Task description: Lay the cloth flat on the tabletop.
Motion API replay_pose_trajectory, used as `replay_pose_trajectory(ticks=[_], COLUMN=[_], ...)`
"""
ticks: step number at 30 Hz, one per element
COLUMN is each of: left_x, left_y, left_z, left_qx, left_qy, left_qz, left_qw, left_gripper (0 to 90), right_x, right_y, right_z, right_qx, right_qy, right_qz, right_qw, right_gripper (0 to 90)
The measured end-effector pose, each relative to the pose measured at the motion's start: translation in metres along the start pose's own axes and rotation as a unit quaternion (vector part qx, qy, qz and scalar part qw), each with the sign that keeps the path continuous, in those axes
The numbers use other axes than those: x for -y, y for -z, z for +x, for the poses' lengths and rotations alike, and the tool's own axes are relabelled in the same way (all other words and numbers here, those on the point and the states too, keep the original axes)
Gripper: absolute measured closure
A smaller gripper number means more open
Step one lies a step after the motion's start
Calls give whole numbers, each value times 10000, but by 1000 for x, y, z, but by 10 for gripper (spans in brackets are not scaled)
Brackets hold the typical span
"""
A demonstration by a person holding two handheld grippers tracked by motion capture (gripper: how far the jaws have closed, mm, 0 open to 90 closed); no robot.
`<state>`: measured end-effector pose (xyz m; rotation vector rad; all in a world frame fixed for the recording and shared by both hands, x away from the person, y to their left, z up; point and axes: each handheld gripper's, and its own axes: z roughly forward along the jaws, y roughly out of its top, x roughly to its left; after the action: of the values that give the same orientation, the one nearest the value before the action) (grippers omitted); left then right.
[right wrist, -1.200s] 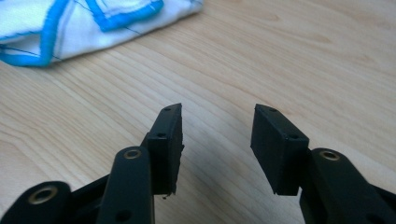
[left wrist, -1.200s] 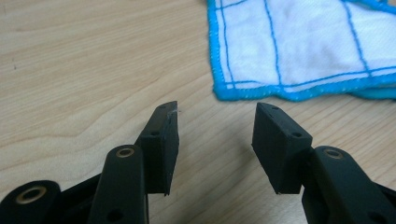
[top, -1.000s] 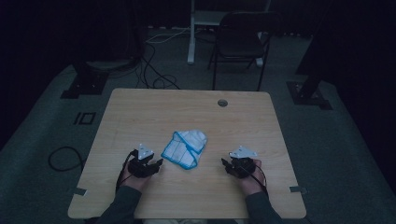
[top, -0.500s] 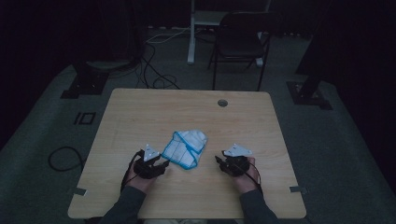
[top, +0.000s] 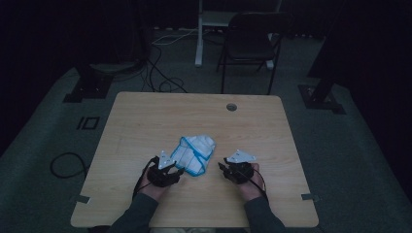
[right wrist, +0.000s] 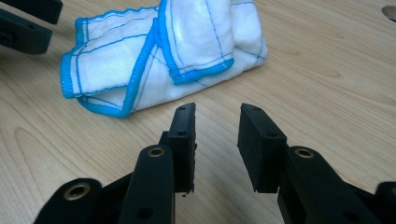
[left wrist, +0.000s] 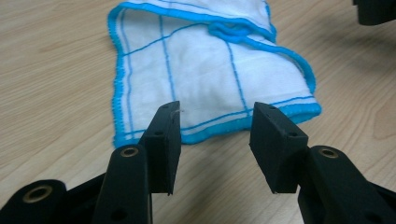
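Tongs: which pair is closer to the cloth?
The left tongs, almost at the cloth's blue hem; the right tongs stand clearly apart.

cloth (left wrist: 205, 79): showing white, with a bright blue stitched border and thin blue lines forming a wide check
table (top: 145, 116): showing light tan wood with a fine darker grain
left gripper (left wrist: 212, 140): showing matte black jaws with brass-coloured rivets
right gripper (right wrist: 215, 140): showing matte black jaws, brass-coloured rivets too
floor (top: 350, 160): looking dull grey-green
chair (top: 250, 46): looking black
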<state>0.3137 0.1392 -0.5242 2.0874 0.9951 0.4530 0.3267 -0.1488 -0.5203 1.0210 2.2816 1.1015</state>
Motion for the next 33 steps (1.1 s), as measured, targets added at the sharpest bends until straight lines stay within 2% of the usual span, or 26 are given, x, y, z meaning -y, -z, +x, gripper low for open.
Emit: replay_pose_trajectory(ticks=[8, 22, 24, 25, 26, 28, 29, 30, 32, 33], left_x=[-1, -7, -7, -7, -7, -7, -8, -9, -11, -12], left_y=[-6, -20, -22, -23, -23, -21, -19, -16, -15, -14], left_z=[-11, -38, -40, -40, -40, -37, -35, -33, -30, -28], left_qx=[136, 309, 270, 238, 205, 219, 188, 171, 175, 191], left_qy=[-101, -574, -652, -649, -622, -540, -546, -532, -500, -478], left_qz=[26, 41, 75, 83, 83, 10, -21, -65, -74, -70], left_qw=[9999, 9979, 9975, 9976, 9978, 9983, 9983, 9984, 9986, 9987], left_gripper=[525, 458, 455, 511, 511, 659, 659, 743, 772, 822], right_x=[-2, -3, -2, -2, -2, -2, -2, -1, -1, -2], right_y=[-5, -8, -8, -8, -8, -9, -9, -10, -11, -12], right_z=[7, 10, 10, 10, 10, 12, 12, 13, 13, 15], right_qx=[-49, -99, -99, -110, -110, -121, -121, -133, -139, -154], right_qy=[45, 44, 52, 44, 44, 53, 53, 44, 39, 43], right_qz=[-18, 2, 6, 0, 0, -2, -2, 8, 3, 0], right_qw=[10000, 9999, 9999, 9999, 9999, 9999, 9999, 9999, 9999, 9999], right_gripper=[649, 625, 622, 616, 616, 613, 613, 613, 613, 613])
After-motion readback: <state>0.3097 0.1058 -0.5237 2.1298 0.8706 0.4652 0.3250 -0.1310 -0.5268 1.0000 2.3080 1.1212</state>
